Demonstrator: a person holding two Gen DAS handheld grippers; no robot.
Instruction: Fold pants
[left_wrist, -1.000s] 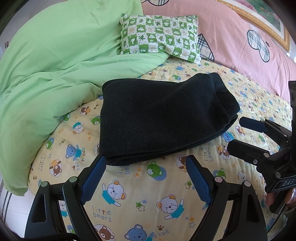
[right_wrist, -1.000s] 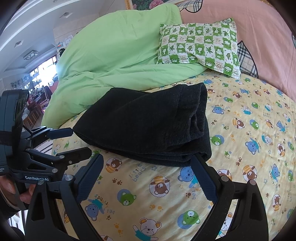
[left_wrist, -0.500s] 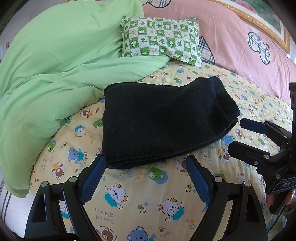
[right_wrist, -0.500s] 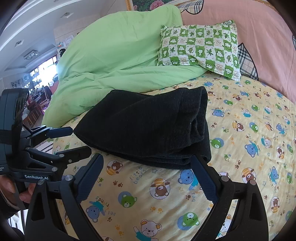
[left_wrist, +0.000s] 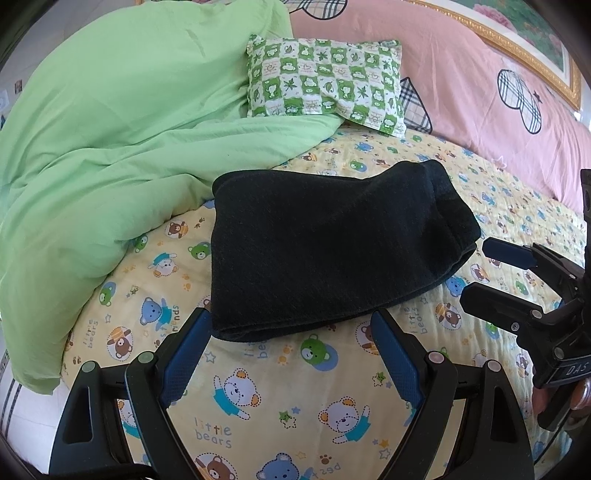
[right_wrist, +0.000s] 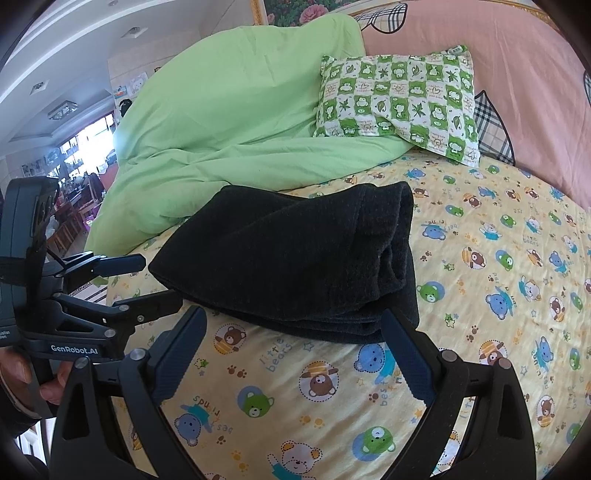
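The dark pants (left_wrist: 332, 251) lie folded into a thick rectangle on the yellow bear-print bed sheet (left_wrist: 280, 398); in the right wrist view the pants (right_wrist: 295, 258) show stacked layers along their right edge. My left gripper (left_wrist: 291, 325) is open just short of the near edge of the pants, with nothing between its fingers. My right gripper (right_wrist: 295, 328) is open too, just short of the near right corner. Each gripper appears in the other's view: the right gripper (left_wrist: 491, 273) at right, the left gripper (right_wrist: 147, 280) at left, both held by hands.
A light green duvet (left_wrist: 122, 147) is heaped on the left and behind the pants. A green checked pillow (left_wrist: 325, 85) leans on a pink headboard cover (left_wrist: 480, 103). The bed's edge falls away at lower left (left_wrist: 22, 398). Bare sheet lies right of the pants.
Both grippers have drawn back from the pants and risen a little, so the folded pants sit farther away in both views. The pants lie unmoved.
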